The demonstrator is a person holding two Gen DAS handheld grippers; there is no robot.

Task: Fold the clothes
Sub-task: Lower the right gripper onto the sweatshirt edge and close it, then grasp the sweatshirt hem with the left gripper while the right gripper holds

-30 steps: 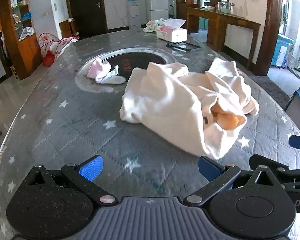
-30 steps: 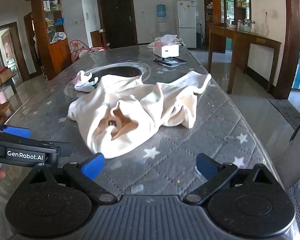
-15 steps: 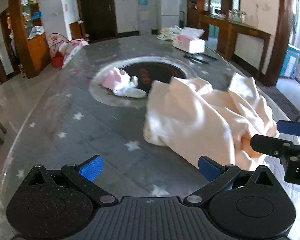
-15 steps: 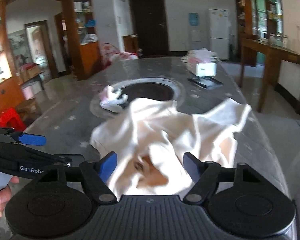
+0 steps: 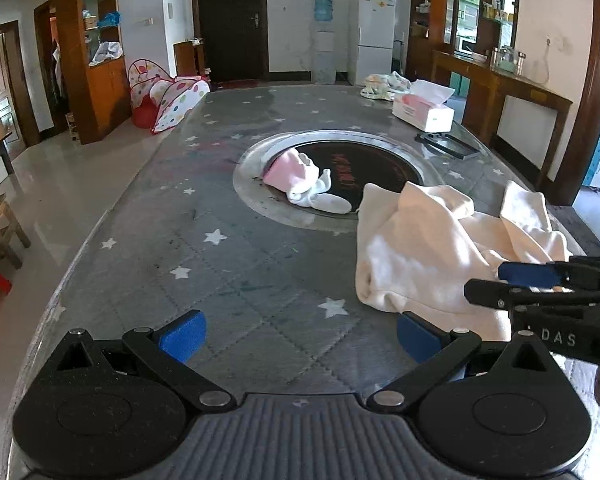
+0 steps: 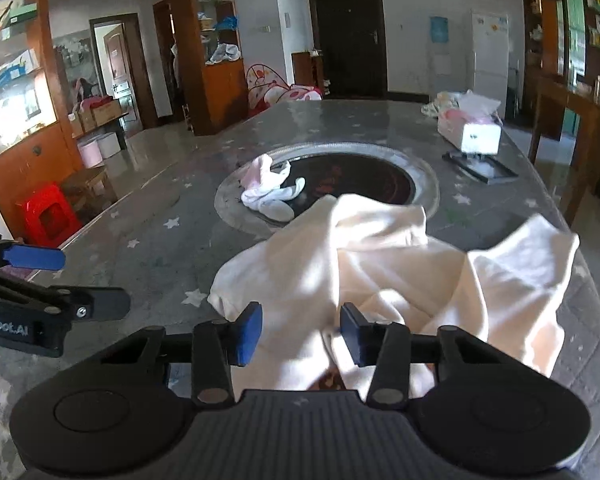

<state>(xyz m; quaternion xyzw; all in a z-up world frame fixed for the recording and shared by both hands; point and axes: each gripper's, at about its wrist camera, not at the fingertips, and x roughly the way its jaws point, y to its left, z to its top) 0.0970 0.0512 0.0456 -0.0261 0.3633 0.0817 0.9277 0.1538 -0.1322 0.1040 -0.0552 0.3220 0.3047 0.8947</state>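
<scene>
**Right wrist view: tongs closing around cream garment's near edge**

Right wrist view: right tongs (image 6: pixel 300 330) low over the near edge of the cream garment (image 6: pixel 384 264), jaws closing, a ridge of fabric rising between the 2 blue pads. Pads do not look pressed on the cloth yet, gaps visible either side. Garment lies crumpled on the grey star-print worktop (image 6: pixel 160 248), spreading ahead and right of the tongs, its far edge reaching the round metal-rimmed recess (image 6: pixel 424 184). Left tongs show at the left edge of this view, beside the garment, apart from it.

Left wrist view: left tongs (image 5: pixel 300 334) wide open, only bare worktop (image 5: pixel 240 272) between the pads. Garment (image 5: pixel 428 256) sits ahead and right; its near hem lies just beyond the right pad, contact unclear. Right tongs (image 5: pixel 528 284) enter from the right edge, over the garment's near-right part.

Pink-and-white small garment (image 5: pixel 304 180) lies on the recess rim, well apart from both tongs. Tissue box (image 5: pixel 422 110) at the far right of the worktop.
</scene>
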